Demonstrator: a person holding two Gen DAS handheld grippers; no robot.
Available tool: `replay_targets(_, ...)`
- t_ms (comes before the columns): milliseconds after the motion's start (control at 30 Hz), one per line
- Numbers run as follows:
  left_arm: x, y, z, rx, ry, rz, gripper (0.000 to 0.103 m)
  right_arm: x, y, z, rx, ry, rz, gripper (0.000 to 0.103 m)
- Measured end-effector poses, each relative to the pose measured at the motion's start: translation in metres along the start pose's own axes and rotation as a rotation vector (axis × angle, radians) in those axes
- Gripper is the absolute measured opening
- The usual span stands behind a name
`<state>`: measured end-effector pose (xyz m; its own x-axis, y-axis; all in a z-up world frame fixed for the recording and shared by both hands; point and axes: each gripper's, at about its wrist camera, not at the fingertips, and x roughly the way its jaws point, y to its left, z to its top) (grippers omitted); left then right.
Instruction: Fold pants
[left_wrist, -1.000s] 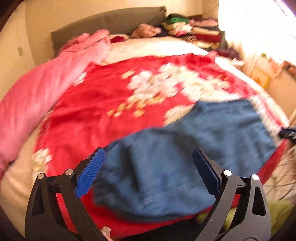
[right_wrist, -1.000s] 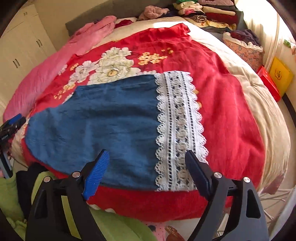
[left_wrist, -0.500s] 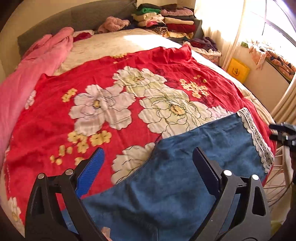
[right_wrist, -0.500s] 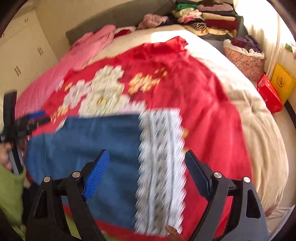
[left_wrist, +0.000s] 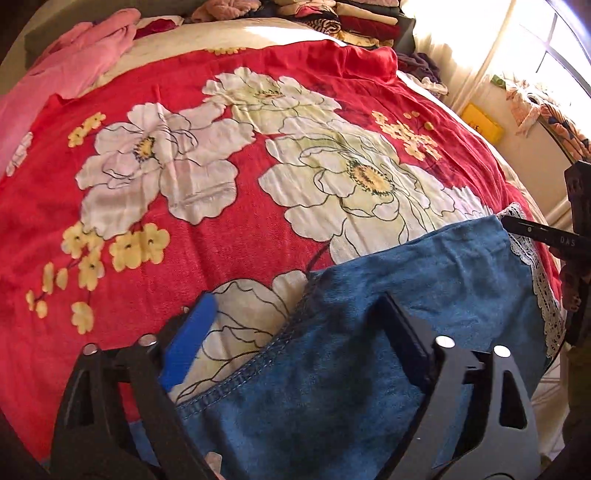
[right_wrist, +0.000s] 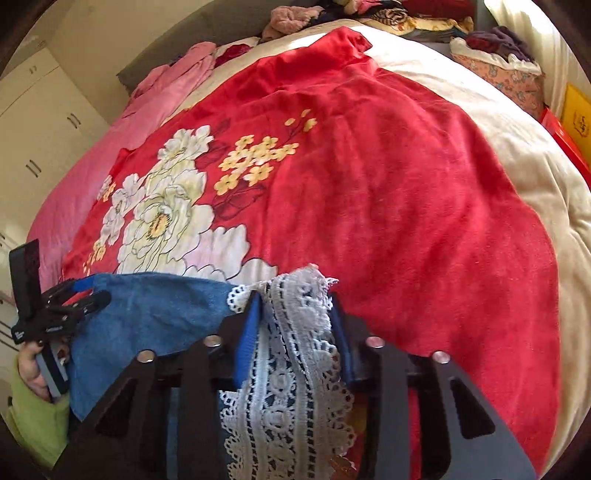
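Note:
Blue denim pants (left_wrist: 369, 332) with a white lace hem (left_wrist: 539, 280) lie on a red flowered blanket (left_wrist: 184, 147) on the bed. My left gripper (left_wrist: 295, 325) is open, its fingers straddling the stitched edge of the pants. My right gripper (right_wrist: 295, 314) has closed in on the lace hem (right_wrist: 295, 369), which bunches up between its fingers. The left gripper also shows in the right wrist view (right_wrist: 55, 314) at the pants' other end, and the right gripper shows at the right edge of the left wrist view (left_wrist: 554, 236).
A pink blanket (left_wrist: 55, 74) lies along the bed's left side. Stacks of folded clothes (left_wrist: 351, 18) sit at the head of the bed. A cream duvet (right_wrist: 498, 147) lies under the red blanket. A yellow box (left_wrist: 484, 122) stands on the floor by the window.
Both grippers moved down and in toward the pants. The right gripper's fingers closed from wide open onto the lace hem. The left gripper came closer to the stitched edge.

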<state>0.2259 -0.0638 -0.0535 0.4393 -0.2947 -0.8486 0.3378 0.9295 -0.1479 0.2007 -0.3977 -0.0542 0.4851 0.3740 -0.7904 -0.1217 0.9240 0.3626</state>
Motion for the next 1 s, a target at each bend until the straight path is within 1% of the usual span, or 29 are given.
replay_targets(33, 0.0, -0.003, -0.001, 0.007, -0.006, -0.007, 0.059, -0.001, 0.003, 0.0, -0.011, -0.006, -0.004, 0.025)
replay_targets(67, 0.0, -0.006, -0.001, 0.014, -0.009, -0.03, 0.05, -0.003, 0.007, -0.001, -0.03, -0.012, -0.012, 0.022)
replay_targets(133, -0.002, -0.012, -0.002, 0.02, -0.017, -0.066, 0.016, -0.009, 0.017, -0.003, -0.07, -0.032, -0.023, 0.019)
replay_targets(167, -0.002, -0.015, -0.003, 0.024, -0.023, -0.072, 0.01, -0.015, 0.023, -0.003, -0.092, -0.047, -0.023, 0.018)
replay_targets(233, -0.008, -0.023, -0.004, 0.051, -0.056, -0.024, 0.005, -0.027, 0.034, -0.002, -0.119, -0.076, -0.008, 0.017)
replay_targets(300, -0.019, -0.033, -0.004, 0.091, -0.103, 0.023, 0.003, -0.039, 0.048, 0.004, -0.164, -0.124, -0.031, 0.017)
replay_targets(367, -0.028, -0.042, -0.003, 0.141, -0.141, 0.063, 0.003, -0.046, 0.054, 0.013, -0.199, -0.161, -0.086, 0.016)
replay_targets(433, -0.03, -0.046, -0.002, 0.175, -0.168, 0.111, 0.003, -0.042, 0.052, 0.023, -0.211, -0.162, -0.126, 0.016)
replay_targets(467, -0.027, -0.045, -0.002, 0.181, -0.166, 0.123, 0.003, -0.036, 0.049, 0.026, -0.217, -0.148, -0.147, 0.016)
replay_targets(533, -0.017, -0.039, -0.003, 0.165, -0.143, 0.111, 0.003, -0.018, 0.04, 0.027, -0.215, -0.103, -0.162, 0.016)
replay_targets(600, -0.005, -0.037, -0.006, 0.167, -0.116, 0.114, 0.004, 0.005, 0.03, 0.023, -0.2, -0.043, -0.184, 0.017)
replay_targets(700, 0.002, -0.037, -0.01, 0.176, -0.109, 0.135, 0.008, 0.016, 0.028, 0.016, -0.196, -0.04, -0.206, 0.021)
replay_targets(733, 0.0, -0.037, -0.01, 0.176, -0.113, 0.137, 0.01, 0.012, 0.029, 0.015, -0.194, -0.057, -0.223, 0.027)
replay_targets(767, -0.003, -0.036, -0.009, 0.172, -0.114, 0.14, 0.013, 0.006, 0.029, 0.015, -0.187, -0.071, -0.241, 0.035)
replay_targets(833, -0.009, -0.033, -0.008, 0.155, -0.115, 0.156, 0.029, -0.008, 0.028, 0.014, -0.166, -0.091, -0.253, 0.039)
replay_targets(900, -0.017, -0.026, -0.006, 0.116, -0.114, 0.134, 0.032, -0.027, 0.026, 0.01, -0.146, -0.119, -0.253, 0.04)
replay_targets(967, -0.026, -0.022, -0.006, 0.093, -0.125, 0.117, 0.039, -0.051, 0.024, 0.001, -0.12, -0.154, -0.242, 0.046)
replay_targets(1000, -0.033, -0.022, -0.006, 0.093, -0.137, 0.123, 0.044, -0.062, 0.023, -0.005, -0.107, -0.167, -0.233, 0.047)
